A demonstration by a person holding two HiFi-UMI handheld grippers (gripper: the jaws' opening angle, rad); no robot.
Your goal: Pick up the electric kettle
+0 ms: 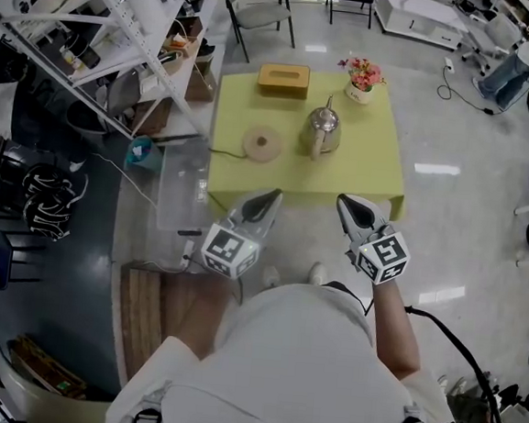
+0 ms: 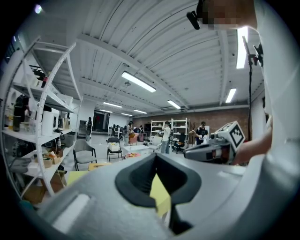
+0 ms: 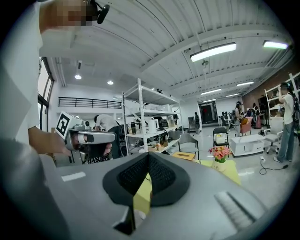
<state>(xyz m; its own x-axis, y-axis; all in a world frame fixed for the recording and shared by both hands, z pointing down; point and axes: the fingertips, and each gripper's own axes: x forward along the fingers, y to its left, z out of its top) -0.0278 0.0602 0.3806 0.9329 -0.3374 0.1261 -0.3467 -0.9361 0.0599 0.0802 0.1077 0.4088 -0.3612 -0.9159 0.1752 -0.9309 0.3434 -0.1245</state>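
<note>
Standing unheld on the yellow table (image 1: 368,183): electric kettle (image 1: 322,131).
Left gripper (image 1: 270,196), right gripper (image 1: 346,202) are held short of the table, tongs pressed together, empty.

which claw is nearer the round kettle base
Left. The left claw hangs just short of the kettle base; the right claw is farther right, short of the kettle.

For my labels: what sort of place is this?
Probably an open lab or workshop hall: metal storage shelves, folding chairs, and a yellow table bearing the electric kettle.
</note>
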